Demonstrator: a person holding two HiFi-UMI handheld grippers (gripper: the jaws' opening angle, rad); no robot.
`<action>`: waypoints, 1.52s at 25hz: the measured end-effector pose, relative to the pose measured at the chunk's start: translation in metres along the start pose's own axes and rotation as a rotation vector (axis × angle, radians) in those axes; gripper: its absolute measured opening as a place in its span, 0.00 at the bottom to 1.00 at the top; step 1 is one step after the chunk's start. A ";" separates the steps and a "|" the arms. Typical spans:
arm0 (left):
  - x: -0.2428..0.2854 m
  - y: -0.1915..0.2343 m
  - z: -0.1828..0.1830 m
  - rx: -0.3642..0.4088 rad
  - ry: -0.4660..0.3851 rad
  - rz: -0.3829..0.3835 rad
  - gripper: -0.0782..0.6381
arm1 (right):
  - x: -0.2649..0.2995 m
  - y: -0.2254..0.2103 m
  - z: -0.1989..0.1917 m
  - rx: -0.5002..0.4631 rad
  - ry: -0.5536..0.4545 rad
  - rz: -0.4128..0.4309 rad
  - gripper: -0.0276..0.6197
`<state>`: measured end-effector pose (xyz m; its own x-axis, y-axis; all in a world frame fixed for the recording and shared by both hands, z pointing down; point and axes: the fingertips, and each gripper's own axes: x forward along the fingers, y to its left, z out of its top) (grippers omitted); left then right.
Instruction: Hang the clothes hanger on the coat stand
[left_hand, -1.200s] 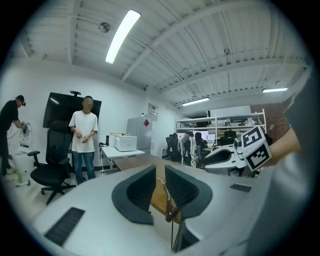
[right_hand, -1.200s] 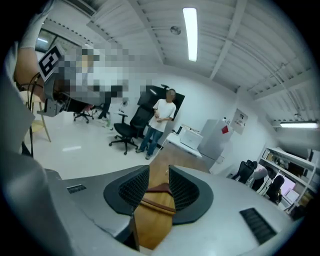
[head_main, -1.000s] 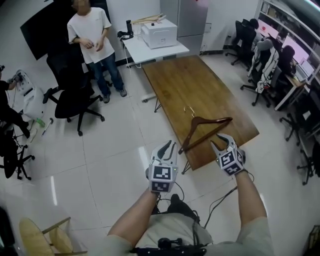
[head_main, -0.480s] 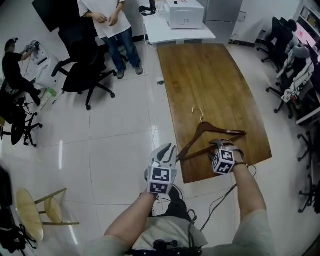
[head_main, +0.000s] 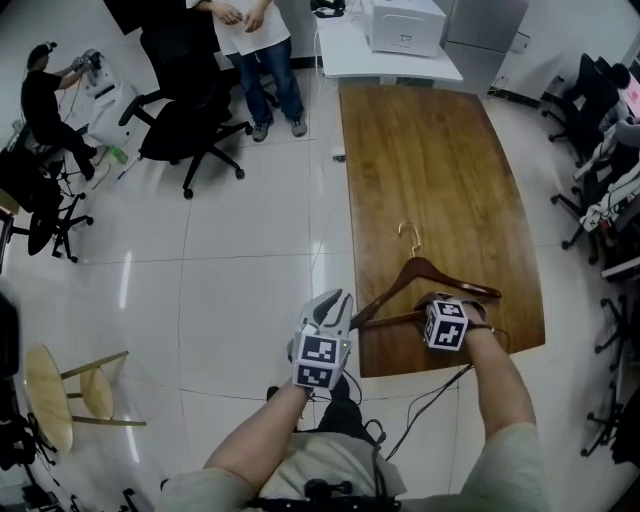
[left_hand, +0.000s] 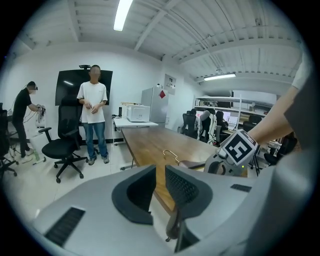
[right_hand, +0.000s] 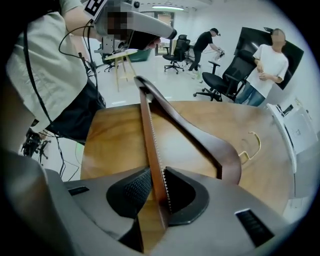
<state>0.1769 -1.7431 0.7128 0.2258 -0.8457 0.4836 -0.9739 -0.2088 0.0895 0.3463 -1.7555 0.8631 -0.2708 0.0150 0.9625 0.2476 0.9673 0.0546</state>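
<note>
Gleaming dark brown, the wooden hanger (head_main: 418, 266) shows a brass hook (head_main: 408, 232) and a notched bar (right_hand: 150, 140), clamped by the right gripper (right_hand: 156, 192), whose jaws have just been closing; the left gripper (left_hand: 159, 187) gapes empty.

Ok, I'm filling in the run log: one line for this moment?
right gripper: just closed onto hanger bar | left gripper: open, empty | hanger: on table

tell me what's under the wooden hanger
The brown table lies under the hanger, with bare wood showing through its triangle. The right gripper, whose jaws have just been closing on the bar, covers the wood beneath it.
</note>
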 end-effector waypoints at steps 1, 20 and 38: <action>-0.002 0.001 0.001 0.000 0.000 0.003 0.21 | -0.001 0.002 0.002 -0.021 0.009 -0.009 0.15; -0.257 0.096 0.033 -0.054 -0.203 0.325 0.21 | -0.126 0.040 0.229 -0.286 -0.107 -0.557 0.12; -1.360 0.424 -0.402 -0.347 -0.409 1.210 0.21 | -0.087 0.780 1.150 -1.010 -0.448 -0.607 0.12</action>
<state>-0.5537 -0.4841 0.4433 -0.8526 -0.5073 0.1251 -0.5070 0.8612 0.0365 -0.5072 -0.7112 0.5162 -0.8323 -0.0873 0.5473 0.5184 0.2268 0.8245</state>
